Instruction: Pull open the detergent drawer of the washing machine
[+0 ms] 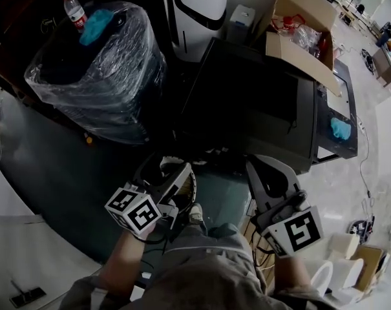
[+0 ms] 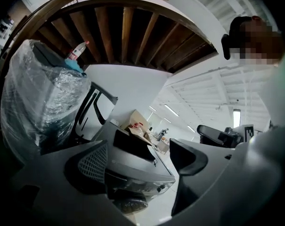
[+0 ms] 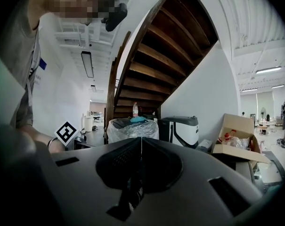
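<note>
The dark washing machine (image 1: 247,102) stands just ahead of me, seen from above; its front face, where the detergent drawer sits, is hidden in the head view. My left gripper (image 1: 172,173) hangs short of the machine's near left corner, open with nothing between its fingers. In the left gripper view the left gripper (image 2: 141,154) frames the washing machine (image 2: 133,166), tilted, with a control panel along its front; I cannot pick out the drawer. My right gripper (image 1: 269,173) is near the machine's front right. In the right gripper view the right gripper (image 3: 141,142) is shut and holds nothing.
A plastic-wrapped appliance (image 1: 98,70) carrying a water bottle (image 1: 74,10) and a blue cloth (image 1: 95,24) stands to the left. A white-and-black appliance (image 1: 201,11) and an open cardboard box (image 1: 305,31) lie behind the washer. A wooden staircase (image 3: 166,55) rises overhead.
</note>
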`<state>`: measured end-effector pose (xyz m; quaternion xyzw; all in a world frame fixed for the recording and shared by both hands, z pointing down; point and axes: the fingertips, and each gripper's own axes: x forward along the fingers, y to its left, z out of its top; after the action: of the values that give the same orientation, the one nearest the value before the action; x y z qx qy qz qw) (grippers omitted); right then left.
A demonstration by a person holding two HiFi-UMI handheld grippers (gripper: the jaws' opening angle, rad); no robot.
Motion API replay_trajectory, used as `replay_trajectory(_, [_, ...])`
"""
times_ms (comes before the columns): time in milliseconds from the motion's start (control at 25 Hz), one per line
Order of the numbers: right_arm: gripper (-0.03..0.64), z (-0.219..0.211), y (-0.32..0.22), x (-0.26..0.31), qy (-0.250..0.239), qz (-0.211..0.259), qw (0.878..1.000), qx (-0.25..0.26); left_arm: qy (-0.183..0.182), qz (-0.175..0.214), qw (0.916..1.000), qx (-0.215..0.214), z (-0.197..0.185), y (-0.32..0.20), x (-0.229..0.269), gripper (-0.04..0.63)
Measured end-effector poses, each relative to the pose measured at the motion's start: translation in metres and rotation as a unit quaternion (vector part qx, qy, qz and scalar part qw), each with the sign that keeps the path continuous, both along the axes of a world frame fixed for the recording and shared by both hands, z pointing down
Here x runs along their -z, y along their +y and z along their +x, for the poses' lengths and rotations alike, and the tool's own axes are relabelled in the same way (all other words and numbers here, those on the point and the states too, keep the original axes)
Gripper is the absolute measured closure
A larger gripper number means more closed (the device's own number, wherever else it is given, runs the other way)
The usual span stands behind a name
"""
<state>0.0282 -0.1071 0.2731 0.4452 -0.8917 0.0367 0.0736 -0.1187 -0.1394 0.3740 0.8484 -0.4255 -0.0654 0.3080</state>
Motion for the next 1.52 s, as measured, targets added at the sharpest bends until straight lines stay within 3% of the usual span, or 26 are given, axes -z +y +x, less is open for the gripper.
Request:
replay_trajectory(200, [0.586,-0.005,-0.018,-0.03,0.008,-0.027,1.0,0.009,0.047,-0.047,0.9978,0.003,0.002,-0.017,-0.044,0.184])
replay_trajectory(360, [0.586,-0.012,-0.033,-0.057,0.01,-0.049,0.998,0.029,0.102,-0.084,0.9911,0.017,0.004,-0.029,-0.077,0.178])
replay_trajectory(560, [0.586,-0.017,-0.048,-0.083,0.01,-0.074,0.996,0.049,0.109,-0.102,0.9881,0.036,0.005,-0.042,-0.114,0.173])
replay_trajectory(1000, [0.586,-0.032,-0.086,-0.127,-0.043,-0.101,0.991,0.078,0.136,-0.145,0.9789,0.047,0.018,-0.067,-0.202,0.173])
replay_trajectory(1400, [0.586,-0.027,-0.101,-0.164,-0.056,-0.116,0.986,0.11,0.267,-0.193,0.9393,0.096,0.027,-0.089,-0.255,0.152])
replay_trajectory(1520, [0.586,-0.027,-0.104,-0.173,-0.055,-0.121,0.985,0.114,0.291,-0.188,0.9338,0.088,0.034,-0.092,-0.258,0.146])
